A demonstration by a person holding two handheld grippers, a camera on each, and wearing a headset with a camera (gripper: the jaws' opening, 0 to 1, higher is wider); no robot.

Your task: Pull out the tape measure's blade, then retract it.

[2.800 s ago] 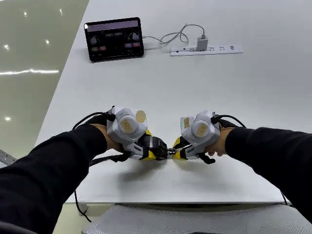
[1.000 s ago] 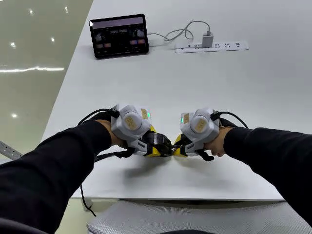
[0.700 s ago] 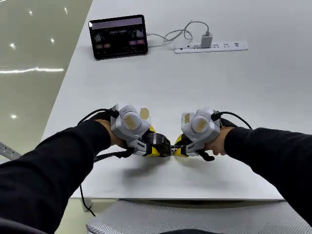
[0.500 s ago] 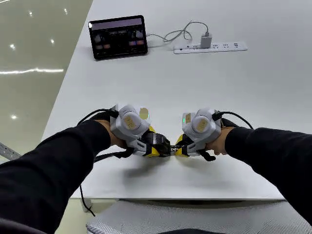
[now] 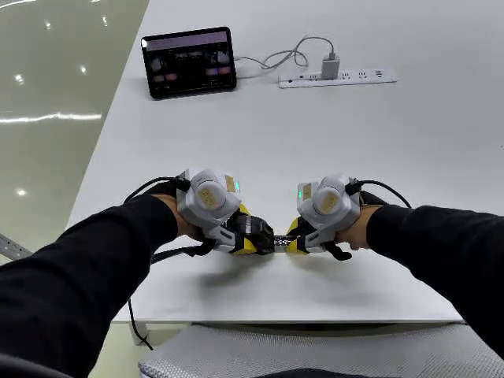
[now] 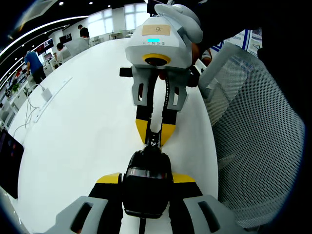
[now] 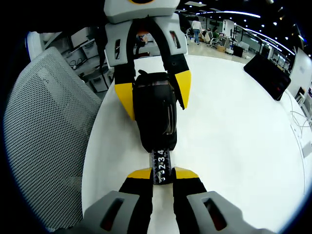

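The black tape measure (image 5: 253, 233) sits low over the white table (image 5: 315, 150) near its front edge. My left gripper (image 5: 249, 236) is shut on its case, the yellow-tipped jaws pressed to both sides (image 6: 146, 178). My right gripper (image 5: 291, 242) faces it from the right and is shut on the end of the blade (image 7: 160, 165). In the right gripper view a short stretch of blade shows the numbers 2 to 4 between the case (image 7: 155, 114) and my right gripper (image 7: 162, 174). The left gripper view has the case (image 6: 146, 187) low in the middle and the right gripper (image 6: 155, 136) beyond it.
A dark tablet (image 5: 188, 61) stands at the far left of the table. A white power strip (image 5: 337, 79) with a charger and cable lies at the back. A grey mesh chair (image 5: 299, 354) sits just below the front edge. Bare floor lies to the left.
Since one second ago my right gripper has drawn slightly right, away from the case, and a short length of blade now shows between the two grippers. The left gripper holds still.
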